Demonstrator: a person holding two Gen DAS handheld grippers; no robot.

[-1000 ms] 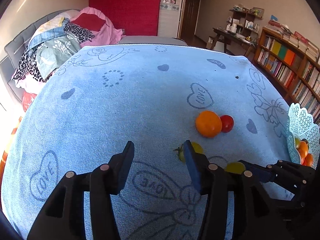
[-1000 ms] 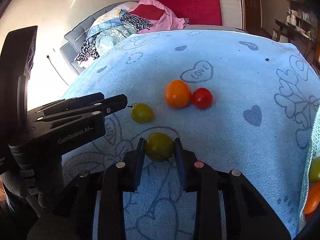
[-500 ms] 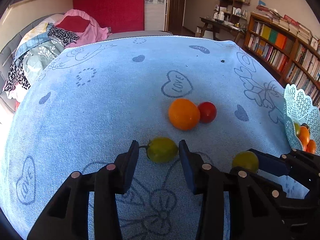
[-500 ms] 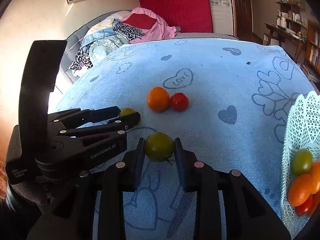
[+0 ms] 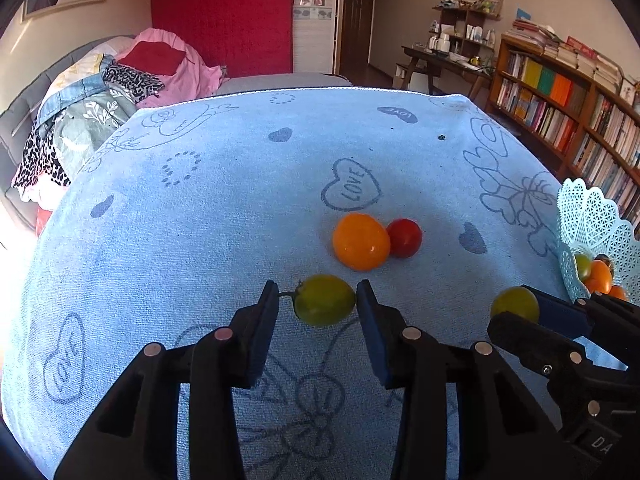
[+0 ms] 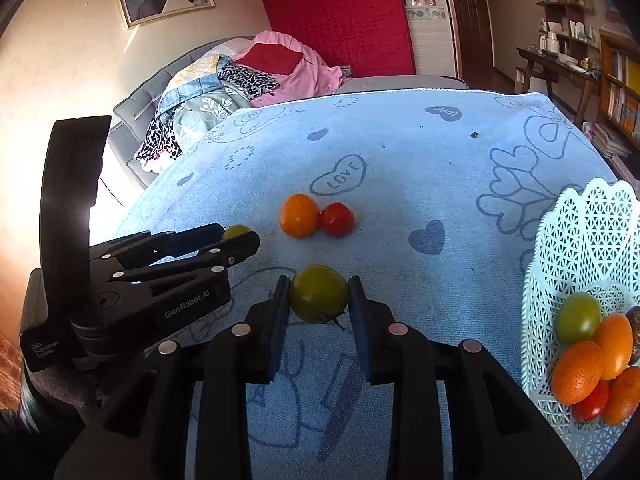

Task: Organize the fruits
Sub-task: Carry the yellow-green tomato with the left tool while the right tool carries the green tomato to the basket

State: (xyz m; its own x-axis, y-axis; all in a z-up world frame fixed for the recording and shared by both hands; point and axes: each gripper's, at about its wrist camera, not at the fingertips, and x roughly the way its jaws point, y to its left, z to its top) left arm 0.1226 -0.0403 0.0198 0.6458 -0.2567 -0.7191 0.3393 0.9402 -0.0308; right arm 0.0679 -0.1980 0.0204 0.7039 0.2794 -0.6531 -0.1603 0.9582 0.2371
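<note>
L gripper (image 5: pixel 316 300) pads around green tomato (image 5: pixel 325 300) w/ stem. Orange (image 5: pixel 361 241) + red (image 5: pixel 405 237) tomatoes touching, beyond. Basket (image 5: pixel 588 220) far right.

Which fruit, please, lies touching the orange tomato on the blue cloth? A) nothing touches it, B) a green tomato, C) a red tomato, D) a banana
C: in both wrist views the red tomato sits pressed against the right side of the orange tomato on the blue cloth, while the two green tomatoes are apart from the pair, each between the fingers of a claw.
</note>
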